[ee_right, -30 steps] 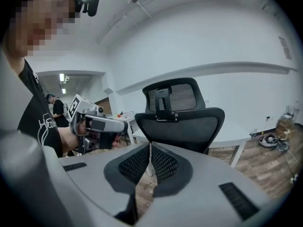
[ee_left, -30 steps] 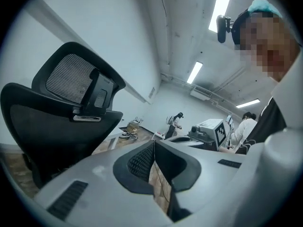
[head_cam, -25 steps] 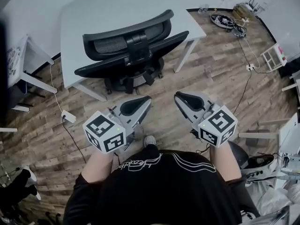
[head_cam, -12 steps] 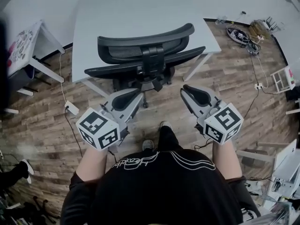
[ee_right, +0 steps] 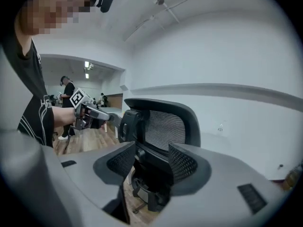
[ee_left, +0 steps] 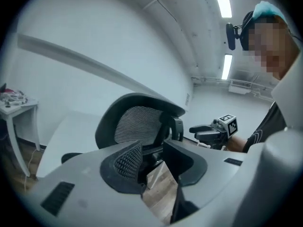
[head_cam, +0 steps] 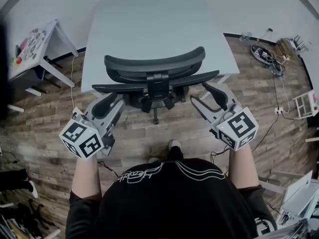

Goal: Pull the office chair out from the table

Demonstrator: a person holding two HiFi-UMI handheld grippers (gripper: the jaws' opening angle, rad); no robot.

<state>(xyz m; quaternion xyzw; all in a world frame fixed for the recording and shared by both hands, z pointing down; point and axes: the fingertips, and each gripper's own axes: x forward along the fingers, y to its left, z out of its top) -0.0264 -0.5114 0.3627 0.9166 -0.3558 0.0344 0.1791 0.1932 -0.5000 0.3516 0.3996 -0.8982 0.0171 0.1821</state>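
A black mesh-backed office chair (head_cam: 154,66) stands tucked under the pale grey table (head_cam: 149,19), its back toward me. My left gripper (head_cam: 110,102) is beside the left end of the chair's lower cross bar (head_cam: 107,88). Its jaws are opening, and only the chair behind shows in the gap. My right gripper (head_cam: 205,92) sits by the bar's right end, jaws opening wide, with nothing pressed between the pads. In the left gripper view the chair back (ee_left: 137,126) lies just beyond the left gripper (ee_left: 154,161). The right gripper view shows the chair (ee_right: 163,126) beyond the right gripper (ee_right: 151,162).
A small white side table (head_cam: 35,44) stands at the left. Cables and gear (head_cam: 266,54) lie on the wood floor at the right, near a white rack (head_cam: 304,103). My foot (head_cam: 173,144) is just behind the chair base. People (ee_right: 66,86) stand far off.
Both grippers have moved forward to the chair's back and spread apart to its two sides. Their jaws, shut before, now stand apart. The chair looms closer in the head view.
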